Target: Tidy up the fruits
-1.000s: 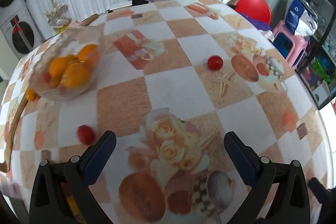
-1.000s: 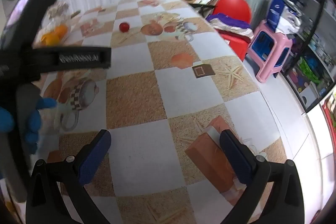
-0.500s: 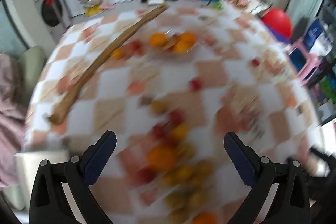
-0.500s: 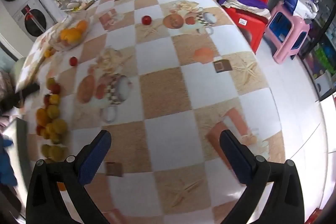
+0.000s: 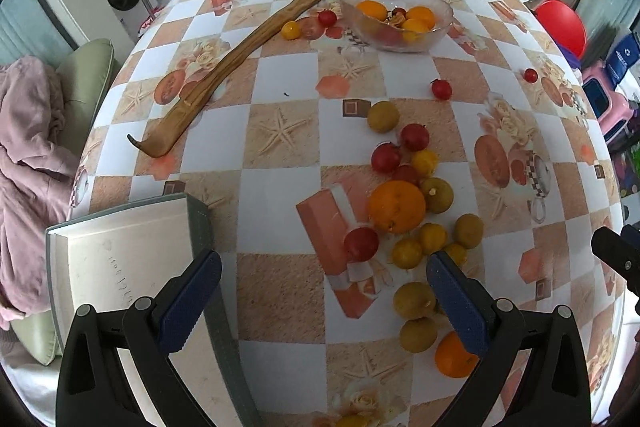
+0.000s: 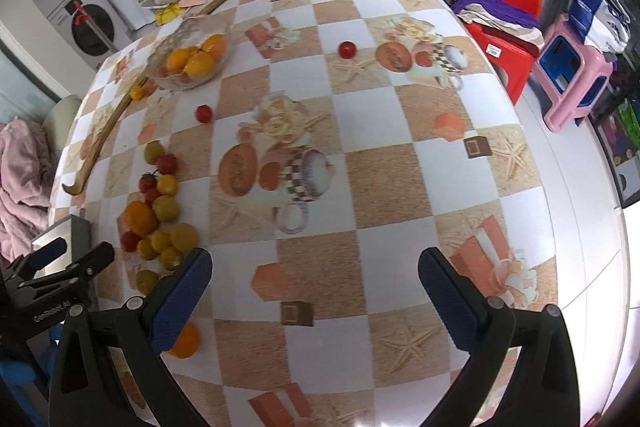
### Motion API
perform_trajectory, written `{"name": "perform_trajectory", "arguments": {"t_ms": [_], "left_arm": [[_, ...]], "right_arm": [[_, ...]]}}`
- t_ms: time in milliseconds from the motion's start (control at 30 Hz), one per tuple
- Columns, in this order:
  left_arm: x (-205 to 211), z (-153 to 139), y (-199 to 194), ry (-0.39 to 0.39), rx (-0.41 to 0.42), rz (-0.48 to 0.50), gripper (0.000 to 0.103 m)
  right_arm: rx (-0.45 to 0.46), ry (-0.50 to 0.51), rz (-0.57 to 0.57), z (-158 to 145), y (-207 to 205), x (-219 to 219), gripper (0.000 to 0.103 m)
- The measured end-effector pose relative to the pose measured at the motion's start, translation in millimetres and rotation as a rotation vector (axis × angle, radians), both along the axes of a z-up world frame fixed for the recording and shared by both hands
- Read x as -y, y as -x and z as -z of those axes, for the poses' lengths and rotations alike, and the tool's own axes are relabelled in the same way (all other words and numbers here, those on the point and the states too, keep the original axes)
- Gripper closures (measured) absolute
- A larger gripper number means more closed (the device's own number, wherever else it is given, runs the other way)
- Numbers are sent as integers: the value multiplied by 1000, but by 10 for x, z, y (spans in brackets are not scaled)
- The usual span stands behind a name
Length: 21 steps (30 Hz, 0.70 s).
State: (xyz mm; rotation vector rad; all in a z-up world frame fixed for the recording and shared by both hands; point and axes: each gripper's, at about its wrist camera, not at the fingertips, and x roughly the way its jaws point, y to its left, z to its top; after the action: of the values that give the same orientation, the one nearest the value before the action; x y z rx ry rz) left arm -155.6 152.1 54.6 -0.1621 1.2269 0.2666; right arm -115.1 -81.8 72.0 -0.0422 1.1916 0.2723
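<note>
Left gripper (image 5: 323, 301): jaws spread wide, nothing between them, held over the near table edge.
Right gripper (image 6: 315, 297): also wide apart and empty, above bare tablecloth (image 6: 384, 179).
Box (image 5: 120, 259): open, grey-sided, at the near left corner; faint handwriting inside, too dim to read.
Fruit pile (image 5: 416, 227): loose on the cloth just ahead of the left gripper: a big orange (image 5: 397, 206), small red tomatoes, yellow-green plums, touching one another.
Handling: round, smooth, light; likely to roll if nudged. Tomatoes look soft, so pinch gently across the widest part; the orange needs nearly the full jaw spread.
Strays: one tomato (image 6: 347, 49) well apart on the far cloth.
Stick (image 5: 248, 55): long, wooden, lying diagonally.
Bowl (image 5: 396, 11): clear glass, far side, already holding oranges.
Writing: the left gripper body, seen from the right wrist, bears small white lettering I cannot read for sure.
</note>
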Motion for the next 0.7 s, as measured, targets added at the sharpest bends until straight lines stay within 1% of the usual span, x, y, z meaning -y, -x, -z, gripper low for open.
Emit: {"name": "perform_trajectory", "arguments": {"t_ms": [700], "left_arm": [[-69,44,24,-4,-10,-15,0]], "right_arm": [[-11,-7,-24,13,79,-136,0]]}}
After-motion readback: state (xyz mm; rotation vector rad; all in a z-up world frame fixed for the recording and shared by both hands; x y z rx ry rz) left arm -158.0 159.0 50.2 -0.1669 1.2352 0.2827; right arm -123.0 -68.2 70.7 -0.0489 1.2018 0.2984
